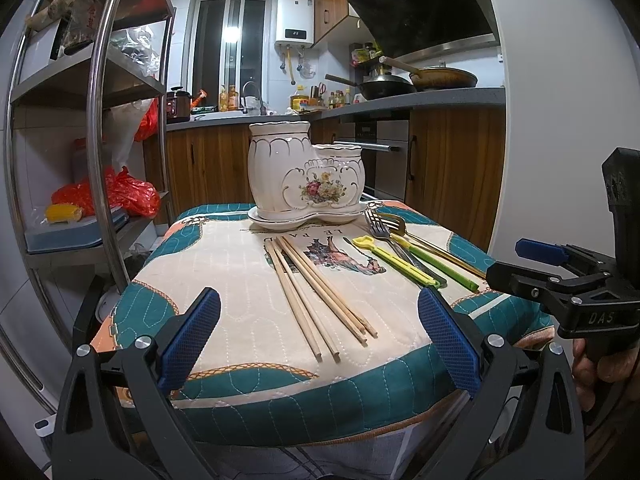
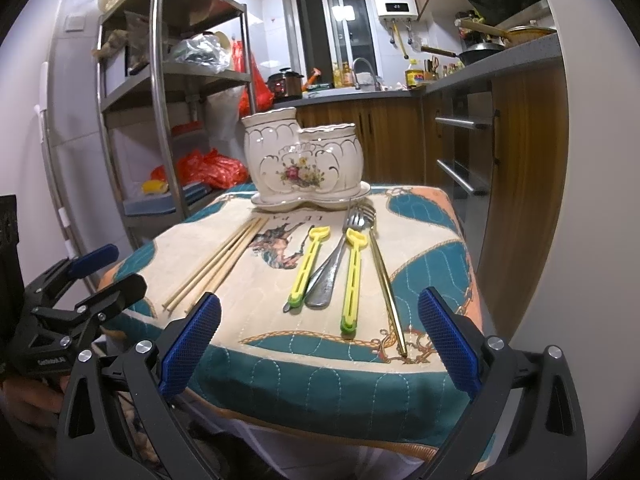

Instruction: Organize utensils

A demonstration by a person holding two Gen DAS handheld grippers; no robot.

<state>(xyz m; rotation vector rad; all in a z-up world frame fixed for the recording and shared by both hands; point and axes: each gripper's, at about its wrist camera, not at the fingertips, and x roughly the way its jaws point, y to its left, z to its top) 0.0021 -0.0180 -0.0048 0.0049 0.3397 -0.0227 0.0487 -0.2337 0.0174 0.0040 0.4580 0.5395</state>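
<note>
Both grippers, left [image 1: 320, 340] and right [image 2: 320, 340], hover wide open and empty before the table [image 2: 312, 384], chopsticks [image 1: 320, 292] and forks [image 2: 348, 240] lie loose near the holder [image 1: 306, 176], so a careless grab can roll them off the edge

Small kitchen: steel shelving rack [image 2: 172, 92] on the left, dark window [image 1: 230, 46] ahead, wood-fronted cabinets [image 1: 452, 164] under a grey countertop [image 1: 420, 100].
</note>
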